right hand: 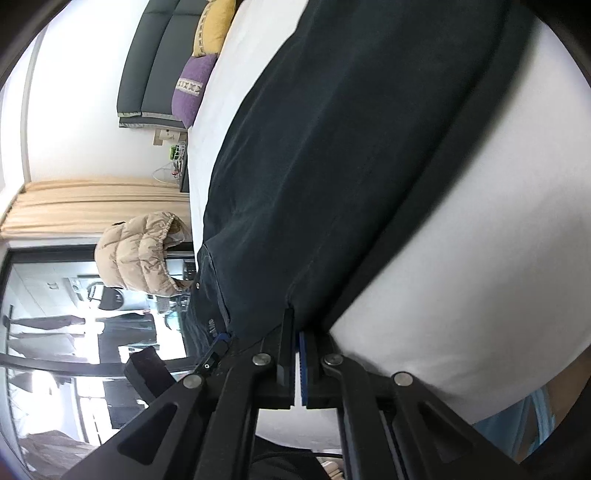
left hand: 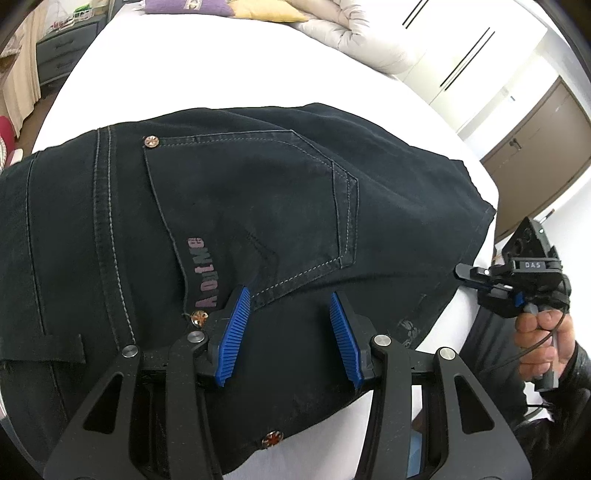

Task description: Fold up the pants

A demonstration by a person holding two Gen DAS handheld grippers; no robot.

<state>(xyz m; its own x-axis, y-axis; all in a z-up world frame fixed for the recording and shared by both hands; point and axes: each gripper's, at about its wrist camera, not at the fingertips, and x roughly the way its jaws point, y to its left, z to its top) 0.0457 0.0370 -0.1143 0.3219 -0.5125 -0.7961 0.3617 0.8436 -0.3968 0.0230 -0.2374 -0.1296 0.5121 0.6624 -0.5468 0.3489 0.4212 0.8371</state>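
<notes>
Black jeans (left hand: 229, 206) lie on the white bed (left hand: 221, 70), back pocket up, with pink lettering and copper rivets. My left gripper (left hand: 290, 310) hovers just above the seat of the jeans, its blue-padded jaws open and empty. My right gripper (left hand: 463, 275) shows at the right edge of the jeans, held in a hand, jaws closed on the fabric edge. In the right wrist view the right gripper (right hand: 297, 328) is shut on the edge of the jeans (right hand: 332, 166), which stretch away over the bed (right hand: 461, 277). The left gripper's body (right hand: 210, 354) shows beside it.
A purple pillow (left hand: 188, 7), a yellow pillow (left hand: 269, 11) and a beige duvet (left hand: 351, 33) lie at the bed's far end. A grey nightstand (left hand: 59, 55) stands at far left. A brown cabinet door (left hand: 535, 147) is at the right. A beige puffer jacket (right hand: 140, 254) hangs by a window.
</notes>
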